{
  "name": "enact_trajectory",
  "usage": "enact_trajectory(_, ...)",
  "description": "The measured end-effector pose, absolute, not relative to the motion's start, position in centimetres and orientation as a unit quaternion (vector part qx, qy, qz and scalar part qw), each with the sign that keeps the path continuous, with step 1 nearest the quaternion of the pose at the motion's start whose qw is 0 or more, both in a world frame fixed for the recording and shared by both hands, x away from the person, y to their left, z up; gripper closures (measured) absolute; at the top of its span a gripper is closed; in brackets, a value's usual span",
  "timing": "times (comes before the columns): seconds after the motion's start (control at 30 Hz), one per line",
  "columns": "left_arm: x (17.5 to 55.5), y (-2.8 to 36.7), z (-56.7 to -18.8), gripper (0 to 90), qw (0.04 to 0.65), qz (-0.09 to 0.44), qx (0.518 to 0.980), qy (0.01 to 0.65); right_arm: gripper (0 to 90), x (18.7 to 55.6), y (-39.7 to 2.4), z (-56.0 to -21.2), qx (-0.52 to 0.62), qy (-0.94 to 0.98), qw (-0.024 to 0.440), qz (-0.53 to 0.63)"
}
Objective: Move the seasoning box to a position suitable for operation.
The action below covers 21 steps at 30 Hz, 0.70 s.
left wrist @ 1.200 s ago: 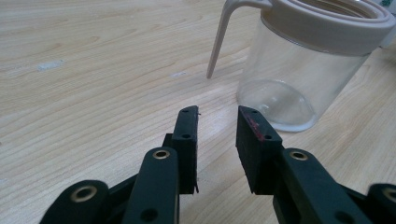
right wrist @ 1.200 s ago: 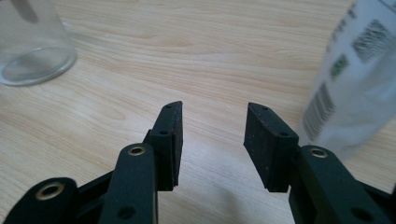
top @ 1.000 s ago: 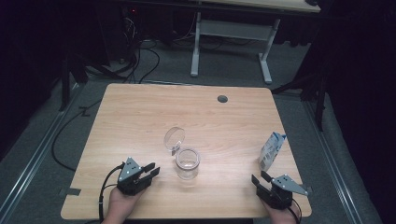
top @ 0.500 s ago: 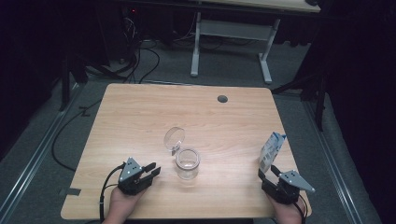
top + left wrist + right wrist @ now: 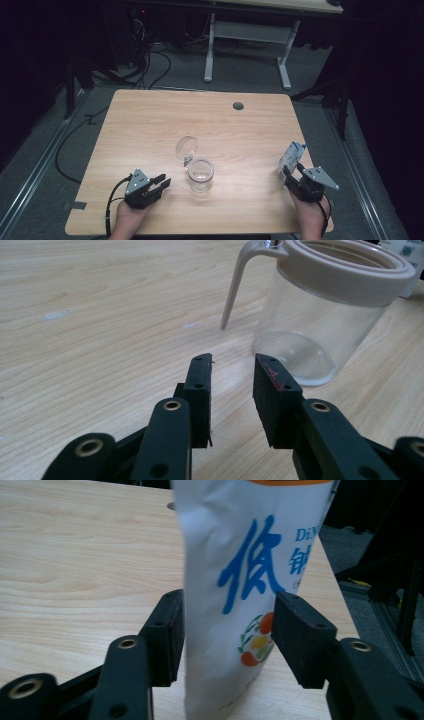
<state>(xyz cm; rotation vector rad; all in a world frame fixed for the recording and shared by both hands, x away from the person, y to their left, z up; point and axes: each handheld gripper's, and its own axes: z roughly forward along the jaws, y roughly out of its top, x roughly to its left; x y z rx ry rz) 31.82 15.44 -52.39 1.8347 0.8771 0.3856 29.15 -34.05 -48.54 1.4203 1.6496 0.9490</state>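
My right gripper (image 5: 291, 175) sits at about four o'clock on the worktop (image 5: 150, 125), near its right edge. Its jaws stand on either side of the white pouch (image 5: 291, 156), which stands upright with blue characters and a small fruit print on its face. In the right gripper view the pouch (image 5: 250, 585) presses against one jaw and just reaches the other; the jaws have just been closing on it, and I cannot tell whether both pads truly pinch it.

My left gripper (image 5: 159, 181) rests at about seven o'clock, held low in my left hand (image 5: 131, 215). Its jaws are partly spread with nothing between them, pointing toward the glass jar (image 5: 201, 175) that stands just beyond them near the worktop's middle. In the left gripper view the jar (image 5: 320, 315) is clear with a beige rim and looks empty. Its round hinged lid (image 5: 186, 148) is swung open and stands up behind it, toward eleven o'clock. A small dark grommet hole (image 5: 238, 106) lies at one o'clock near the far edge.
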Motion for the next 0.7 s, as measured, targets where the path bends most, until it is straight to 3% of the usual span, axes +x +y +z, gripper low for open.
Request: enact_trajectory(0.7, 31.6, 15.2, -52.4, 69.1, 0.513, 0.157, 0.762, 0.362, 88.6, 27.5, -35.7, -48.7, 0.553, 0.637, 0.374, 0.386)
